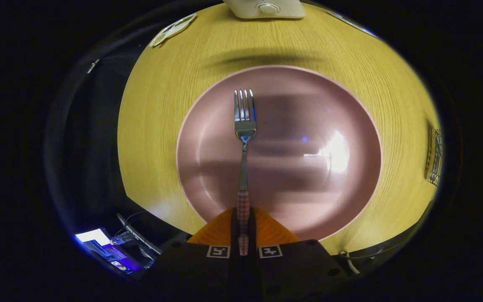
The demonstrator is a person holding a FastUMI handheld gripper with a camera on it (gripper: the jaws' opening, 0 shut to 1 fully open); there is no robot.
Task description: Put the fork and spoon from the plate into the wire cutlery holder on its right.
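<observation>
Fork is clamped by its checkered handle between the gripper's two fingers at the bottom middle of the frame, tines pointing straight up the picture over the pink plate. Both fingers look pressed tight on the handle, so that part seems solid for now. I can't tell whether the fork is lifted or resting on the plate.

What worries me: the grip is way back at the handle end, so the whole metal length sticks out ahead like a lever. My guess is any quick swing lets it pivot or droop in the fingers. The wire cutlery holder is only a sliver at the far right edge of the frame, well apart from the plate across the wooden table, so that's a long carry plus a turn to go in upright. If the tines catch a wire on the way in, the fork could twist loose or tip the holder.

No spoon on the plate that I can spot.
</observation>
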